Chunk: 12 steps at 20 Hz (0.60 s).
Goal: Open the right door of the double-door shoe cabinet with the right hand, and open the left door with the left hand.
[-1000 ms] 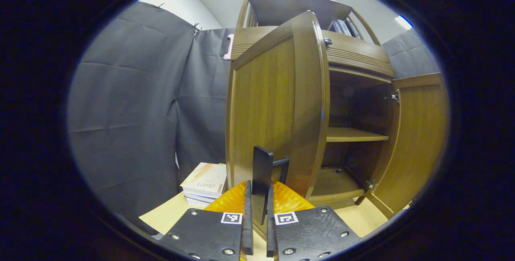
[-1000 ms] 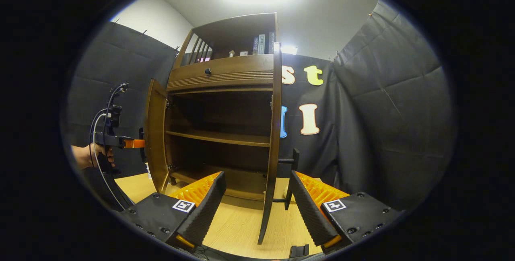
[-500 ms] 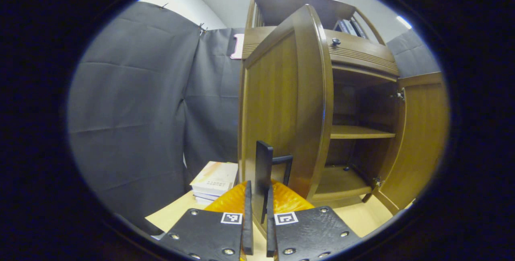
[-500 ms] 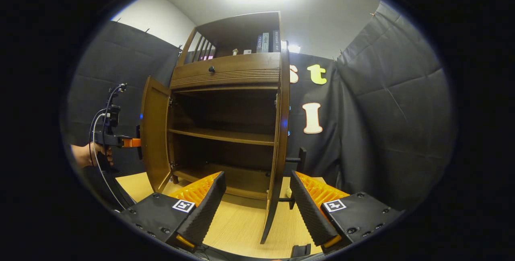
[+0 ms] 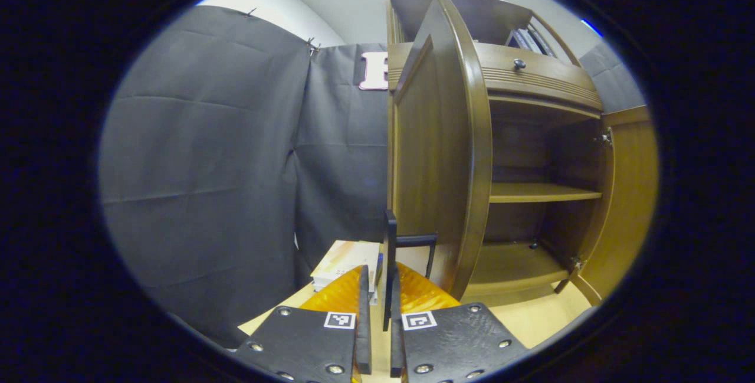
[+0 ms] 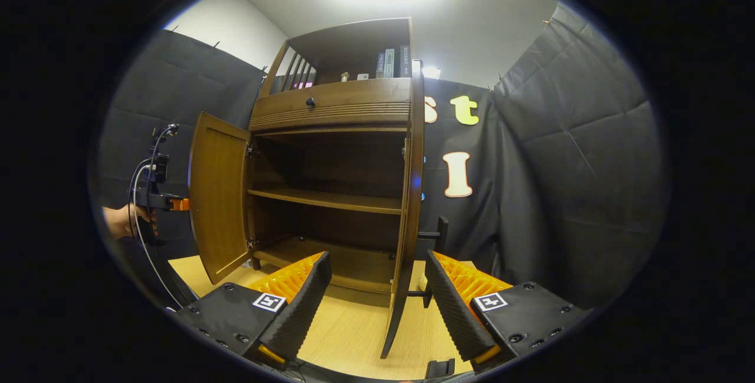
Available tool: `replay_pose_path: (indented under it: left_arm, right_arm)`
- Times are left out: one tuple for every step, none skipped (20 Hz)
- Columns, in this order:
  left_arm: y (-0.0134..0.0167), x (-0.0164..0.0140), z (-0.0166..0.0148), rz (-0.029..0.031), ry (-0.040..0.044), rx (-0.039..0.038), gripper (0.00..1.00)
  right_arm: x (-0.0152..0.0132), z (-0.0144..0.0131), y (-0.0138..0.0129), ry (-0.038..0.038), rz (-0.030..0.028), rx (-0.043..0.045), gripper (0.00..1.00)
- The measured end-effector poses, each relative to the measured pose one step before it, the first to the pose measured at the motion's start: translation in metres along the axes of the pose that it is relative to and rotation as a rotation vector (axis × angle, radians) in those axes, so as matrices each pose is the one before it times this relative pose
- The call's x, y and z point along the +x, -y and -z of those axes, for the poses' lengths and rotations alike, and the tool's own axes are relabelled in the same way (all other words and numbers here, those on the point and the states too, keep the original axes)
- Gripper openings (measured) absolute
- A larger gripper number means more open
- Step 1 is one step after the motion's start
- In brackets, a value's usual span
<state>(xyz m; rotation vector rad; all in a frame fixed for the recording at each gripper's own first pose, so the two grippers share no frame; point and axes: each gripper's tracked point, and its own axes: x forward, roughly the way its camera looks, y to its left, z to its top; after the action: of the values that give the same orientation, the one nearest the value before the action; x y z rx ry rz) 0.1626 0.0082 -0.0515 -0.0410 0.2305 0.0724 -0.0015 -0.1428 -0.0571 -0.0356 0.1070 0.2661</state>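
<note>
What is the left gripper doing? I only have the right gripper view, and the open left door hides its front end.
Observer: In the left gripper view, the left gripper has its fingers shut on the black handle of the left door.
Operator: Anything on the far side of that door?
Observer: Yes, a stack of books lies on the light wooden surface beside the cabinet, on the door's outer side.

Brown shoe cabinet (image 6: 336, 153) (both doors open).
</note>
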Motion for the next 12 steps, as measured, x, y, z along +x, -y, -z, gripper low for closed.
replay_pose_path:
  left_arm:
    - [-0.00398,0.00037,0.00088,-0.0013,0.00101,0.00383,0.12]
    - [-0.00215,-0.0006,-0.00032,-0.00064,0.00078,0.00075,0.12]
    - [-0.0004,-0.00106,0.00033,0.00124,0.00037,-0.00123,0.12]
    - [-0.00043,-0.00037,-0.00004,-0.00104,0.0014,0.0004,0.16]
    - [-0.00104,-0.00213,0.00053,-0.00476,0.00156,0.00198,0.16]
    - [-0.002,-0.00298,0.00064,-0.01039,0.00175,0.00161,0.16]
    - [-0.00348,-0.00386,0.00186,-0.0115,0.00077,0.00105,0.16]
    - [-0.00368,-0.00329,-0.00027,-0.01255,0.00062,0.00013,0.16]
    - [-0.00272,-0.00398,0.00199,-0.01402,0.0013,-0.00018,0.16]
    - [-0.00417,-0.00387,0.00003,-0.01752,-0.00213,-0.00038,0.15]
    - [-0.00625,-0.00414,-0.00061,-0.02071,-0.00175,0.00081,0.15]
    - [-0.00522,-0.00459,-0.00394,-0.01939,0.00705,0.00354,0.15]
  right_arm:
    - [0.00088,-0.00037,0.00071,-0.00028,0.00149,0.00038,1.0]
    - [-0.00025,0.00023,0.00006,-0.00085,-0.00044,-0.00014,1.0]
    - [-0.00134,0.00199,0.00089,0.00027,0.00105,0.00003,1.0]
    - [-0.00028,-0.00103,0.00131,0.00183,0.00124,0.00065,1.0]
    - [0.00062,-0.00091,0.00085,0.00088,0.00038,0.00249,1.0]
    - [-0.0004,-0.00043,0.00051,0.0005,-0.00179,0.00315,1.0]
    - [-0.0008,-0.00006,0.00103,0.00063,-0.00227,0.00226,1.0]
    - [-0.00052,-0.00012,0.00033,0.00088,-0.00269,0.00004,1.0]
    - [-0.00076,-0.00119,0.00005,0.00286,-0.0034,-0.00092,1.0]
    - [0.00003,-0.00163,0.00032,0.00241,-0.00442,-0.00051,1.0]
    - [-0.00097,-0.00061,0.00042,0.00231,-0.00592,0.0012,1.0]
    - [-0.00161,-0.00105,0.00013,0.00403,-0.00591,0.00455,1.0]
